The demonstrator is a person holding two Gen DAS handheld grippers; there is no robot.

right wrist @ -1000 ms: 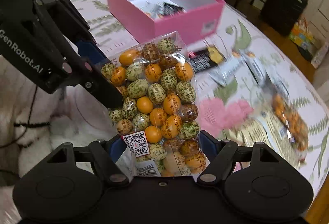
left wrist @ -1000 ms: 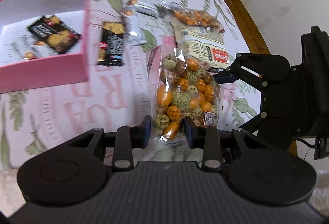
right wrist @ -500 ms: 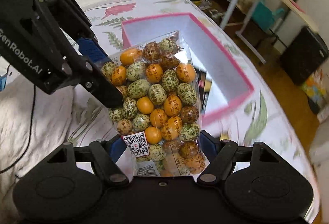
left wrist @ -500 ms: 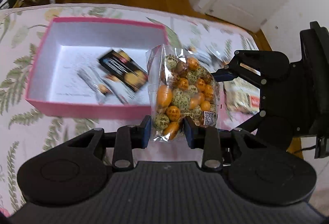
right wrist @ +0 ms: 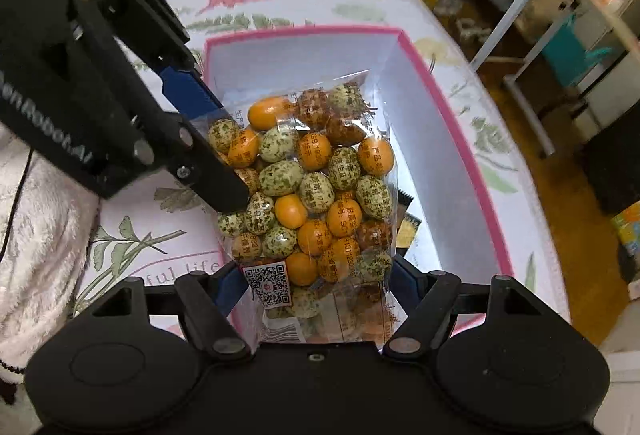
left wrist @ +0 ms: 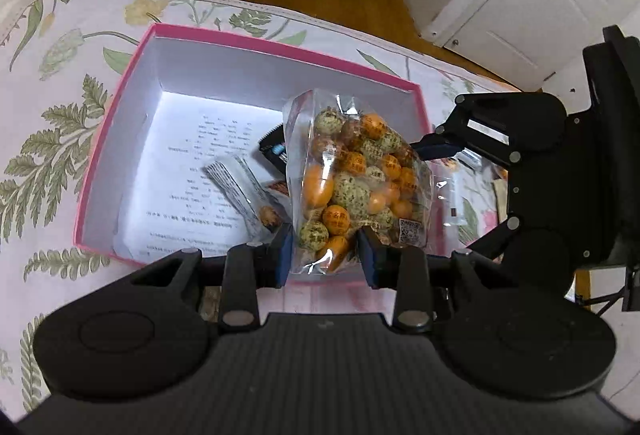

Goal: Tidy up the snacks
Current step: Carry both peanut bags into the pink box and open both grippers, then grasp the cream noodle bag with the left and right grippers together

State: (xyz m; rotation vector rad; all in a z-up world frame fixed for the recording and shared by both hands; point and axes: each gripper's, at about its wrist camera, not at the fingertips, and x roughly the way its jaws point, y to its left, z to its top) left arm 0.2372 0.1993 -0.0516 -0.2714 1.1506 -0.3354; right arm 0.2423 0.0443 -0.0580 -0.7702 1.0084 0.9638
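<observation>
The bag (left wrist: 356, 187) of orange and speckled green candies is hanging in the air above the pink box (left wrist: 256, 47), over the box's end nearest the grippers, with both grippers sharing the load. The left gripper (left wrist: 326, 255) is pinching one narrow edge of the bag between its blue pads, its jaws drawn in close on the plastic. The right gripper (right wrist: 316, 283) is clamping the end with the QR label, its jaws standing wider because that end is fuller. From the left camera the right gripper is showing as a black linkage just beside the bag, one blue fingertip touching the bag's side. The bag's long axis is running away from the right jaws and out over the box's white floor, so I judge that the bag only needs to go down, not sideways, to land inside. Within the box, a black packet (left wrist: 274, 149) and a clear wrapper (left wrist: 240, 191) are lying just beneath and beside the bag, and some printed paper is covering the floor. The box is sitting on a floral cloth (left wrist: 52, 139). Neither hand looks nearer than the other; both are gripping at the box's near wall, so a release should probably be made together or the bag will swing.
</observation>
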